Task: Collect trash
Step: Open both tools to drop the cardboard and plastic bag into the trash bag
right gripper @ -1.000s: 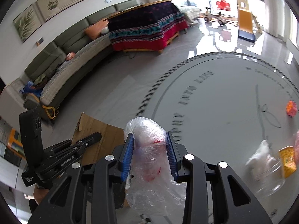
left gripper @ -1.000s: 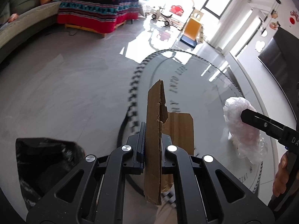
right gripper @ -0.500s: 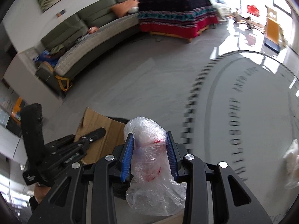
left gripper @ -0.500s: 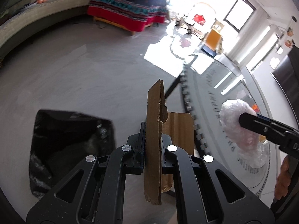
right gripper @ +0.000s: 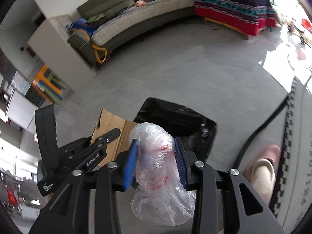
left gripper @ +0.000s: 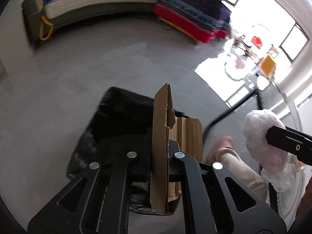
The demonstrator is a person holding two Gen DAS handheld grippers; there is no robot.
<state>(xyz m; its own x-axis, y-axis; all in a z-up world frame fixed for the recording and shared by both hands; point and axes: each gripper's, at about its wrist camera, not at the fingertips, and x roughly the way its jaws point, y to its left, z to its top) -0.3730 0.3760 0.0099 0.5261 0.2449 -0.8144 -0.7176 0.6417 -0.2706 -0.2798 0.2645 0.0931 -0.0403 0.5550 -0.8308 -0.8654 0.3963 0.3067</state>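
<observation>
My left gripper [left gripper: 159, 136] is shut on a torn piece of brown cardboard [left gripper: 161, 117], held upright on edge over the black trash bag [left gripper: 120, 117] that lies open on the grey floor. In the right wrist view, the right gripper [right gripper: 155, 144] has a crumpled clear plastic bag [right gripper: 156, 156] with red smears between its blue pads. Its jaws are opening, and the plastic still touches both pads. The black trash bag [right gripper: 175, 119] lies just beyond it. The cardboard [right gripper: 109, 122] and left gripper [right gripper: 115, 131] show to the left. From the left wrist, the plastic bag [left gripper: 259, 124] hangs at the right.
A person's trouser leg and pink slipper [right gripper: 271, 150] stand right of the trash bag. A curved grey-green sofa [right gripper: 136, 19] and a table under a red patterned cloth [right gripper: 234, 5] line the far side. The floor's dark ring inlay [right gripper: 263, 124] runs at the right.
Both grippers swung left with their loads, from the patterned floor circle to above the black trash bag. The right pads now stand slightly wider around the plastic bag.
</observation>
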